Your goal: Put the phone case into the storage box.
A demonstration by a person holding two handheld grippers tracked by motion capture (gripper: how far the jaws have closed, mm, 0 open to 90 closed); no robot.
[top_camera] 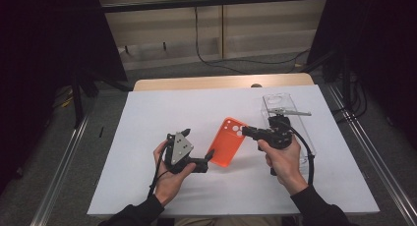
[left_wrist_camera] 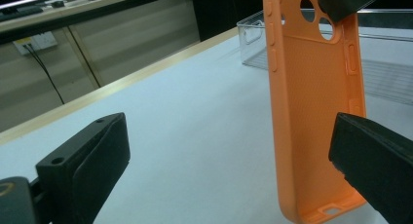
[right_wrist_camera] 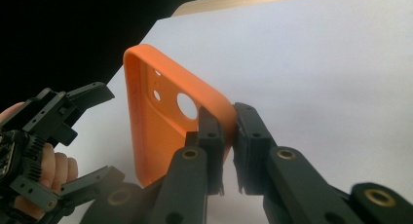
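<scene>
Item under inspection: an orange phone case (top_camera: 227,142), empty, lying mid-table on the white table cover (top_camera: 147,137) and lifted at its camera-cutout end. The right gripper (top_camera: 244,131) is closed on that end — in the right gripper view its two jaws pinch the corner wall of the case (right_wrist_camera: 160,121) just beside the large lens hole, one pad inside the shell and one outside. The left gripper (top_camera: 210,156) stands wide apart with nothing in it; in the left gripper view its jaws bracket the lower end of the case (left_wrist_camera: 311,112), one jaw well off at 9 o'clock, the other close by at 4 o'clock, and whether that nearer jaw touches the case cannot be told. Handling judgement: the case looks light and thin-walled, probably a flexible moulded shell with a fine textured inner face, so it should flex rather than crack and is unlikely to slip from padded jaws; the risk is twisting or folding if held by one corner alone. The sound places to grip are the raised side walls or the corner rims, not the flat back panel, and a second hold at the charging-port end, opposite the present one, would steady it. Container: a clear plastic box (top_camera: 290,113) sits at 2 o'clock from the case — behind the right hand (top_camera: 280,157); it appears open-topped, and its contents cannot be made out.
</scene>
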